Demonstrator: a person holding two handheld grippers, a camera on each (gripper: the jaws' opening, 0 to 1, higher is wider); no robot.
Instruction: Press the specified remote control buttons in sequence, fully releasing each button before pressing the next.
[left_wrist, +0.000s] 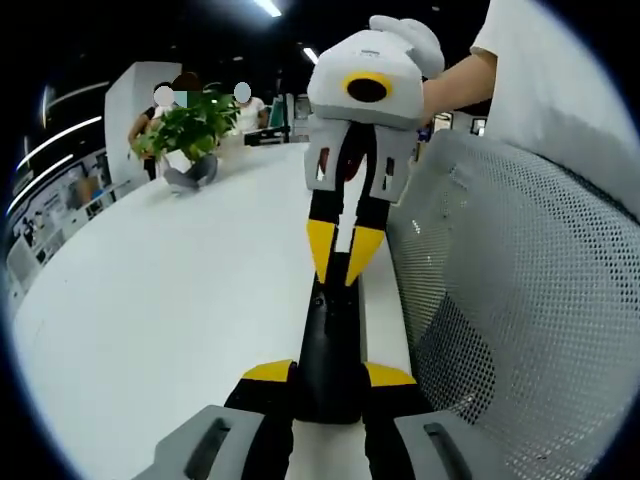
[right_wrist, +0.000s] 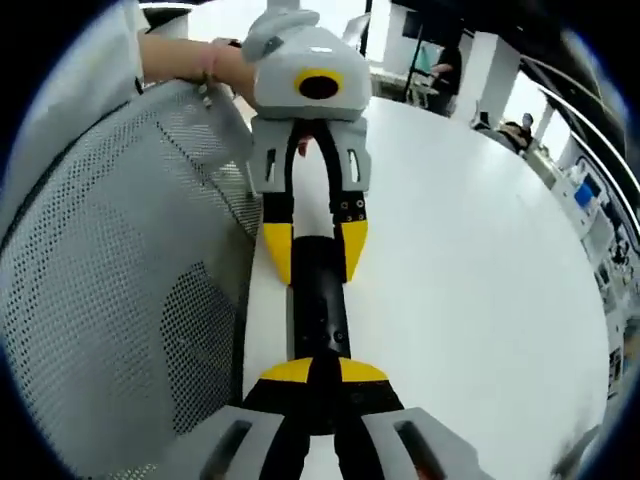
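L gripper (left_wrist: 330, 375): own jaws rise at 6 o'clock in left gripper view, clamped either side of near end of remote.
Remote (left_wrist: 330, 345): black, slim, lies lengthwise along table edge, runs toward 12; pinned between the two tools.
R gripper (left_wrist: 343, 250): comes in from 12, facing L. Yellow tips pinched to a V over far end of remote; looks clenched. Touching a button or just above, can't tell.
Table (left_wrist: 180, 300): white, spreads to 9 o'clock.
Mesh chair (left_wrist: 520, 290): grey backrest at 3 o'clock, just beside table edge and remote.
Plant (left_wrist: 190, 130): green, in pot, far end of table at 10 o'clock.
Risk 1: remote sits at table edge; a hard push could tip or slide it off toward chair if L clamp is loose.
Risk 2: closed tips are broad vs. buttons, so prob. could hit wrong key or two at once.
Risk 3: tips staying down = no full release before next press.
Left gripper view extra: the plant, R tool's V-shaped tips from front.
Right gripper view extra: L's tips straddling remote sides, a hand (right_wrist: 215, 65) on L tool at 11 o'clock. Buttons not legible in either.
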